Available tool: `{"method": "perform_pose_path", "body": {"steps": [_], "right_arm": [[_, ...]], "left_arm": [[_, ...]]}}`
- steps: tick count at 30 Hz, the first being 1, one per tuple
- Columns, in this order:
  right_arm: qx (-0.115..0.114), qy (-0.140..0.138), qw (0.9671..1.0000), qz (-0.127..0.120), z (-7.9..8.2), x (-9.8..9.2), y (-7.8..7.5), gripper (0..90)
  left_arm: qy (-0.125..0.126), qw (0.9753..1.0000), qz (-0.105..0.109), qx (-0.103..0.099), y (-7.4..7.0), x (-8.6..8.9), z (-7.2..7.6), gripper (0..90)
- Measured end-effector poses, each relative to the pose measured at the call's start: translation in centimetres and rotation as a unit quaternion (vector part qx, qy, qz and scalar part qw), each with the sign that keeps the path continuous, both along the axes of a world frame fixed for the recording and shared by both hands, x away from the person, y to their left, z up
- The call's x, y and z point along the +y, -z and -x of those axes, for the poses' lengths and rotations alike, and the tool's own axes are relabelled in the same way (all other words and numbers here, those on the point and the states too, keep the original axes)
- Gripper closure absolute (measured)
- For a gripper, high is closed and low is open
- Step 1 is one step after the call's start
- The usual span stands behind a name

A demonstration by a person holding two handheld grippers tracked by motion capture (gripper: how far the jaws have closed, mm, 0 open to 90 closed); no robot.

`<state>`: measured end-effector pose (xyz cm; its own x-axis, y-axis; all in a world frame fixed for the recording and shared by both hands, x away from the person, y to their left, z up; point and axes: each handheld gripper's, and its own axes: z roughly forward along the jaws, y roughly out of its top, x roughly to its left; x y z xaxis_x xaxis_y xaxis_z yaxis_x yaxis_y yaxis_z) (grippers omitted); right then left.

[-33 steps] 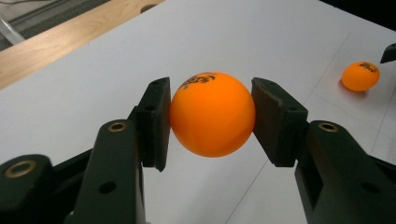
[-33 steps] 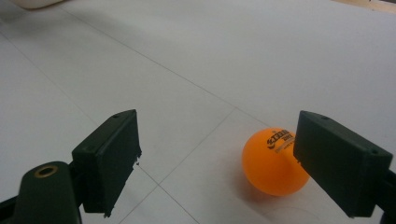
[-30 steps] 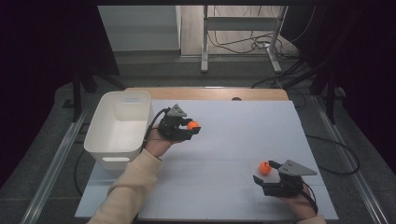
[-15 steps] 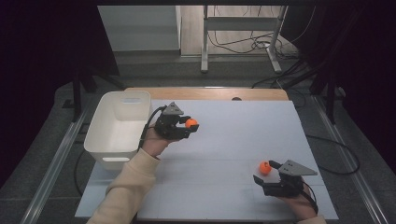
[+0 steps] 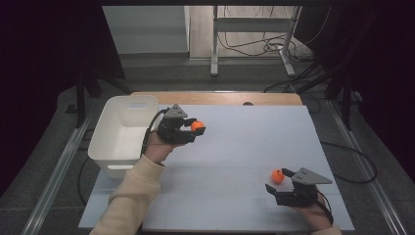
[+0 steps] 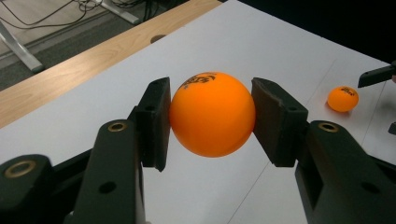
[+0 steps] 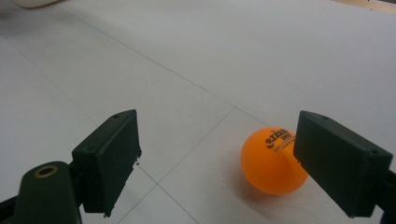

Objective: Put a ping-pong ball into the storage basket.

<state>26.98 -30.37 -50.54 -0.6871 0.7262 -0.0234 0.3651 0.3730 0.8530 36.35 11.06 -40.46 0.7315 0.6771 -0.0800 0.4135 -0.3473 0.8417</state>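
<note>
Over the last second the left gripper (image 5: 192, 131), clamped on a small glossy orange ping-pong ball (image 5: 197, 126), has drifted a little farther from the person and closer to the white rectangular plastic bin (image 5: 131, 110), and it now hangs just beside the bin's right wall. That reads as a carry toward the bin, with the drop not yet made. The right gripper (image 5: 278, 182) has not shifted; it rests low on the white table top (image 5: 254, 132) near the person's right edge, with a second orange ping-pong ball (image 5: 277, 176) lying on the table at its tips.

The left gripper view settles the grip: both black pads press the first ball's sides, the ball sits squarely between them with dark print on its top, and it is lifted clear of the surface. That view also catches the second ball (image 6: 342, 98) far off on the table, with a black jaw tip of the other gripper beside it.

The right gripper view shows what the high view cannot: its jaws stand wide apart and hold nothing, and the second ball (image 7: 273, 161) lies on the table well off centre, tight against the right-hand pad (image 7: 341, 161), with a broad gap to the left-hand one. A closing squeeze from here would, I judge, need the gripper slid sideways first
</note>
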Motion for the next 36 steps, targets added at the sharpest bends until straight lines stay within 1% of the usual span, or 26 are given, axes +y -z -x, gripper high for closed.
{"method": "perform_pose_path", "body": {"steps": [5, 30, 36], "right_arm": [[0.0, 0.0, 1.0, 0.0, 0.0, 0.0, 0.0, 15.4], [0.0, 0.001, 1.0, 0.001, 0.0, 0.0, 0.0, 15.3], [0.0, 0.0, 1.0, 0.001, 0.0, 0.0, 0.0, 15.4]], "left_arm": [[0.0, 1.0, 0.001, -0.001, -0.2, 0.2, 0.1, 50.1], [-0.015, 0.9995, 0.019, -0.02, -1.7, 2.1, 0.6, 50.0], [-0.023, 0.9991, 0.027, -0.025, -2.1, 2.8, 0.8, 50.1]]}}
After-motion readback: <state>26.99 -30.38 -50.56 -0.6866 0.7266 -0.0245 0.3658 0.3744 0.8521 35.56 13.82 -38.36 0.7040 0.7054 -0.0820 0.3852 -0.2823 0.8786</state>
